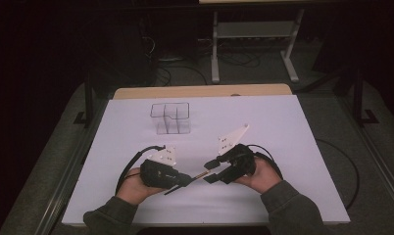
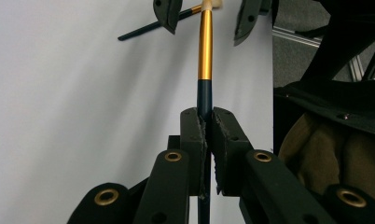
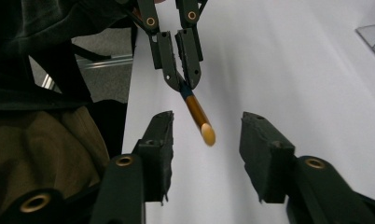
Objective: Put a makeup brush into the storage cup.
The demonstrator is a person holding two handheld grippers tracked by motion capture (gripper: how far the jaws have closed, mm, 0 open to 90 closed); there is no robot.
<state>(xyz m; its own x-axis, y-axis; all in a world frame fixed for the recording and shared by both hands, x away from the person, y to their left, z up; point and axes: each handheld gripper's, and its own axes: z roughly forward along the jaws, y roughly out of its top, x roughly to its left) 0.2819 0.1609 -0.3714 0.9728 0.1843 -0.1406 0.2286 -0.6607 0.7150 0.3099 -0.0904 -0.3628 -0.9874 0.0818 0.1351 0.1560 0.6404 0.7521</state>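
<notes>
1. Handover is half done: left gripper (image 2: 205, 122) is clamped tight on the dark shaft of the brush (image 2: 204, 51), which sticks out past its fingertips.
2. Right gripper (image 3: 206, 135) stands partly open; the brush's tip lies between its fingers (image 3: 158, 135), untouched. Closing remains.
3. Brush: slim round stick, glossy gold ferrule, pale rounded end, above the matte white table (image 1: 283, 122).

left gripper (image 1: 186, 180): fingers clamped | right gripper (image 1: 210, 171): fingers apart
</notes>
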